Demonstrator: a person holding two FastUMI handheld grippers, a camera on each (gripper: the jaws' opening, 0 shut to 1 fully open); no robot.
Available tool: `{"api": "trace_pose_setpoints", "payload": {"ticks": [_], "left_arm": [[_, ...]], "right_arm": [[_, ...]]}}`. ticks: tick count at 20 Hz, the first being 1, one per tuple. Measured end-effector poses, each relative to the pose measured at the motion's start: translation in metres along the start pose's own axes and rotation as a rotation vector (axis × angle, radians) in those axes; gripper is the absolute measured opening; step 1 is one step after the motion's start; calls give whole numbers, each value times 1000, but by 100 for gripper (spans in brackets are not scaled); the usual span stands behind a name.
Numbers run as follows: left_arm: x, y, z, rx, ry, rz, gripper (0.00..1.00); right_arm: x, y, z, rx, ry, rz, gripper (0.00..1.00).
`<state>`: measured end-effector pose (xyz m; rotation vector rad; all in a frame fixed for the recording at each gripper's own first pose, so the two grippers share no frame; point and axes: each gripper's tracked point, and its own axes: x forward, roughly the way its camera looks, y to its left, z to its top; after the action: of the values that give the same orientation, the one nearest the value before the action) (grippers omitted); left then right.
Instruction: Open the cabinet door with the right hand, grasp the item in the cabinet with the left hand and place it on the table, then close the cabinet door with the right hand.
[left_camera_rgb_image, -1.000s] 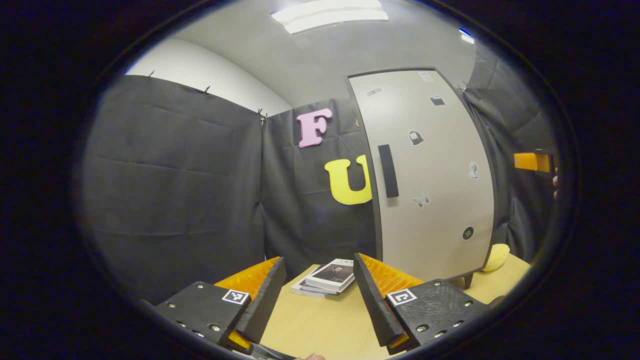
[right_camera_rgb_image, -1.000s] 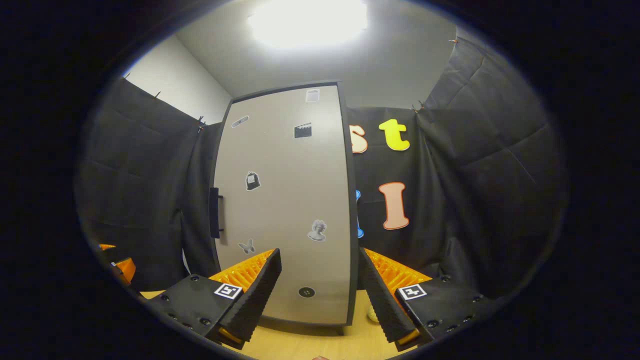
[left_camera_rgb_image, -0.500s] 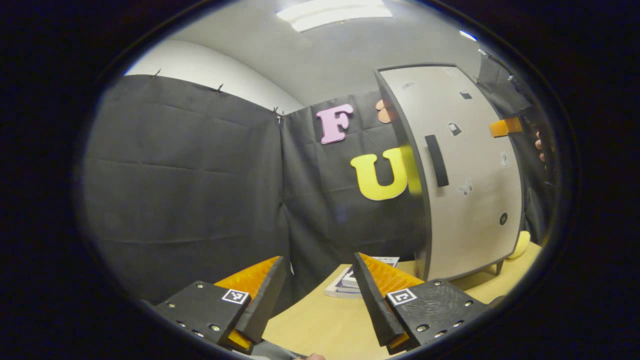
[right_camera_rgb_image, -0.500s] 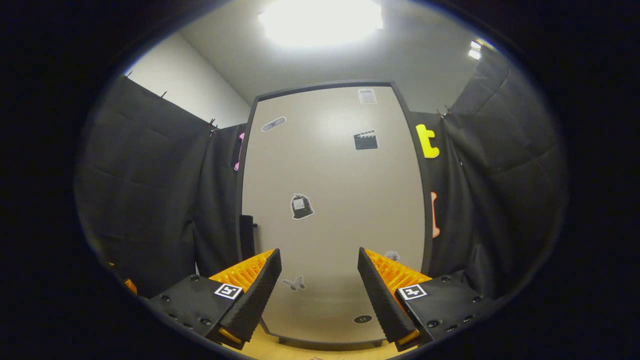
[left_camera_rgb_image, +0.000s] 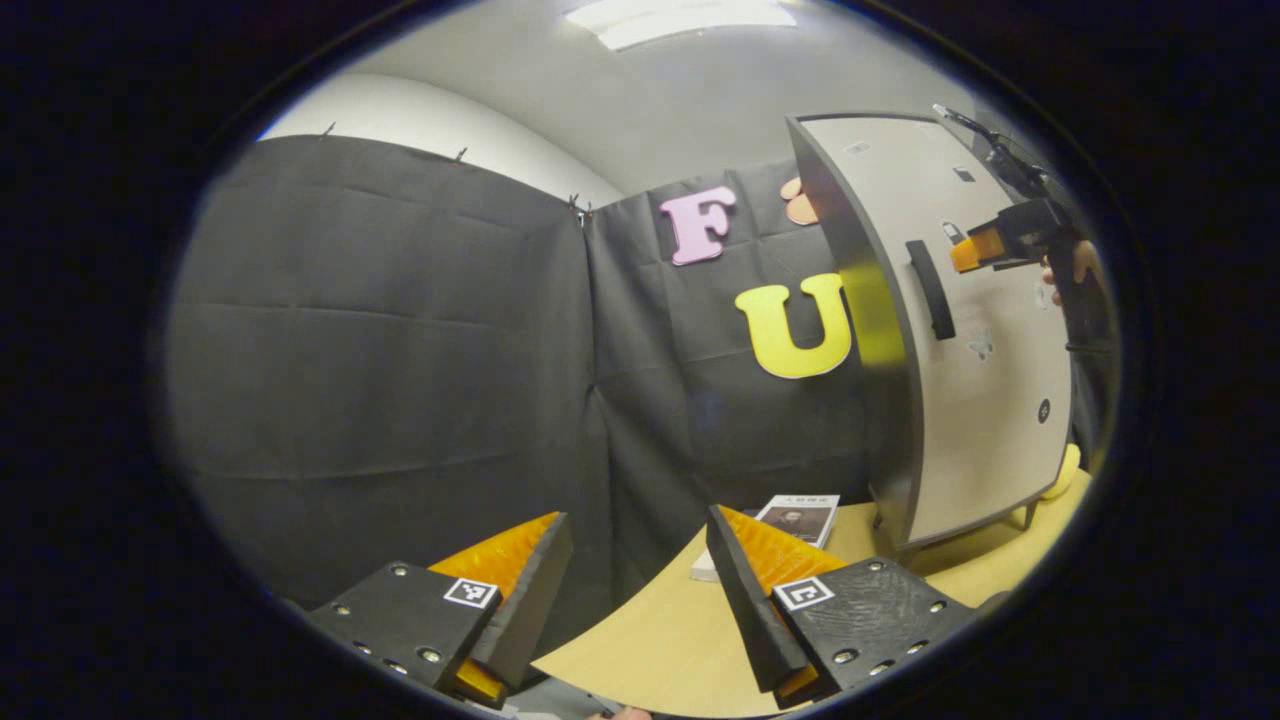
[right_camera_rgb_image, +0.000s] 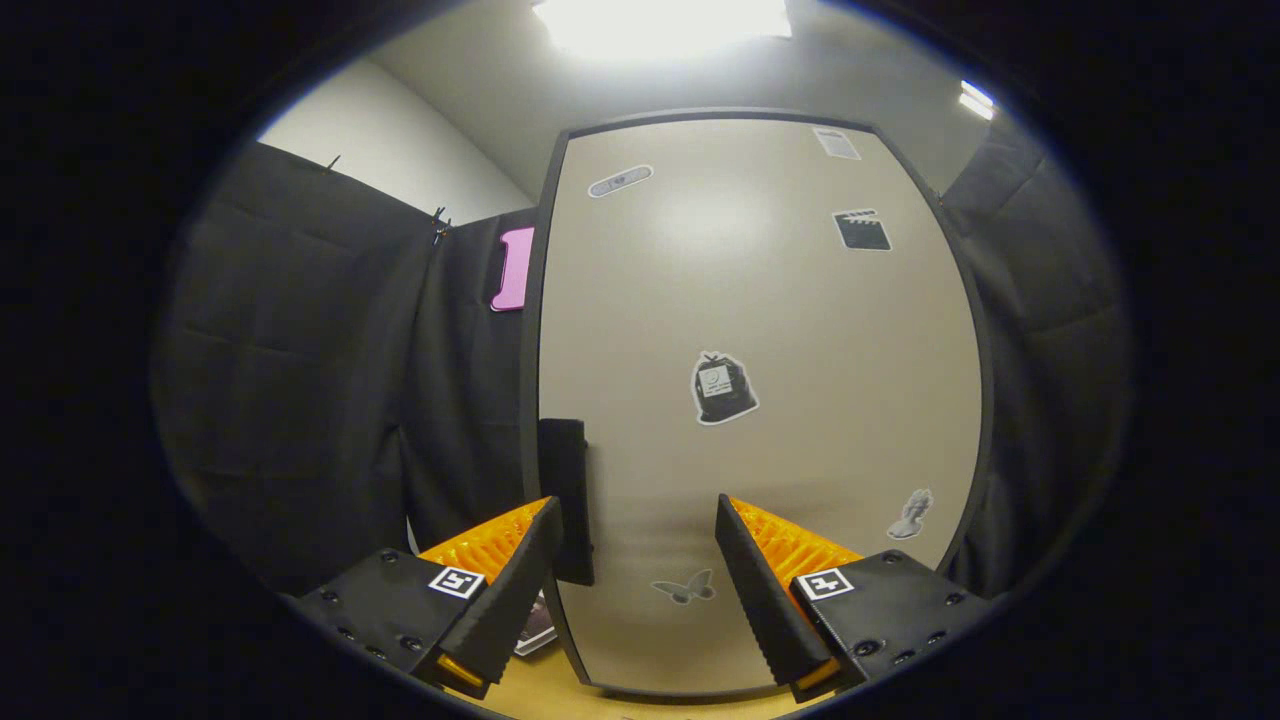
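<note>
Right gripper (right_camera_rgb_image: 635, 590) is hanging unclenched, handle (right_camera_rgb_image: 566, 500) just left-ahead; rigid bar on cabinet door (right_camera_rgb_image: 760, 400), pinching mid-bar looks best.

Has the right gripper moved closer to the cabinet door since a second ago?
Yes. The right gripper has come closer to the cabinet door, toward its handle.

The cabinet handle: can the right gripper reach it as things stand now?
Probably yes. The right gripper is open and faces the closed door; the handle sits just beyond its left finger, nothing between them.
</note>
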<state>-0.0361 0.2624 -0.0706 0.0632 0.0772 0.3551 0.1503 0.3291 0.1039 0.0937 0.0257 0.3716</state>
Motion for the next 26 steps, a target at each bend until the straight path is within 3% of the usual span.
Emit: {"api": "trace_pose_setpoints", "payload": {"ticks": [7,10,11,14,15,16,19,21,26], "left_arm": [[17,31,-22,-9,30,30,82],[20,36,-27,-15,40,35,85],[21,37,-28,-17,42,37,85],[25,47,-35,-27,48,40,82],[26,48,-36,-29,50,40,82],[26,49,-38,-30,50,40,85],[27,49,-36,-31,48,30,82],[28,46,-33,-32,42,20,82],[29,23,-20,-35,21,-27,82]], "right_arm": [[37,31,-21,-1,77,15,94],[48,41,-27,-3,102,9,79],[51,42,-29,-2,108,5,67],[57,44,-38,4,144,-18,53],[59,41,-46,1,157,-35,42],[57,41,-39,11,151,-42,42],[59,41,-40,3,167,-42,20],[54,41,-41,-3,180,-22,14],[41,45,-38,23,204,45,14]]}}
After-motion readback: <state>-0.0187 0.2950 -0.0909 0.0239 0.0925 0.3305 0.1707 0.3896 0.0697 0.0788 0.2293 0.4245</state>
